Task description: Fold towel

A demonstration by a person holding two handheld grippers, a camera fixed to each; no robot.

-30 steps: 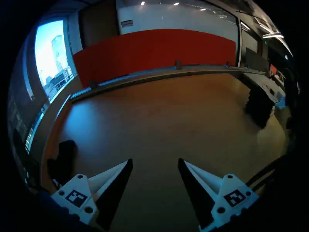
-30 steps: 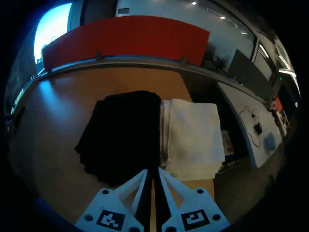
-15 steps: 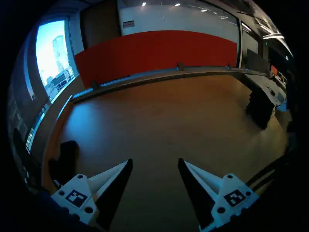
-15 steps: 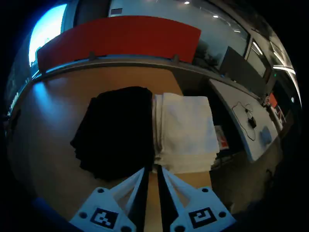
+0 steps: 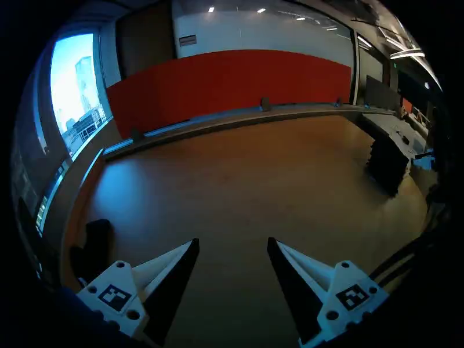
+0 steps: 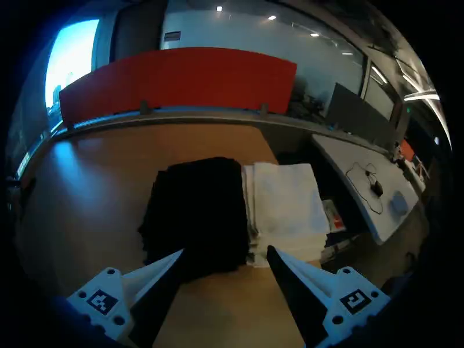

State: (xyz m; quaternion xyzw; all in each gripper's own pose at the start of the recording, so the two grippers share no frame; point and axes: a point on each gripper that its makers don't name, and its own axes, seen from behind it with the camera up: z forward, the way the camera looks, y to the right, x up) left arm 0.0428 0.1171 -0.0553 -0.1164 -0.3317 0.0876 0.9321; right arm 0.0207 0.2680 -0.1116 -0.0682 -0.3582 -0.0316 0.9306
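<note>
1. Right gripper [image 6: 225, 249] is standing wide apart now, where a sec ago its fingers were almost closed. It is also sitting a bit farther back from the piles and gripping nothing.
2. Left gripper [image 5: 232, 239] is hanging much as before, fingers wide and empty, over bare wooden table [image 5: 243, 174].
3. Two neat piles are lying side by side and touching on the table: black towel stack [image 6: 197, 214] and white towel stack [image 6: 287, 203].
4. Progress, as I'm judging it: folding is looking done for whatever is on those piles, since every layer is lying flat and squared. No loose towel is lying spread on the wood (so what's left is prob. fetching another one, if any).
5. Relative to the right fingers, the black pile is lying straight ahead, its near edge just past the tips. The white pile is sitting ahead and to the right, just past the right-hand tip.
6. From the left gripper's side, a dark pile [image 5: 387, 165] is showing well apart, far over by the table's right edge.
</note>
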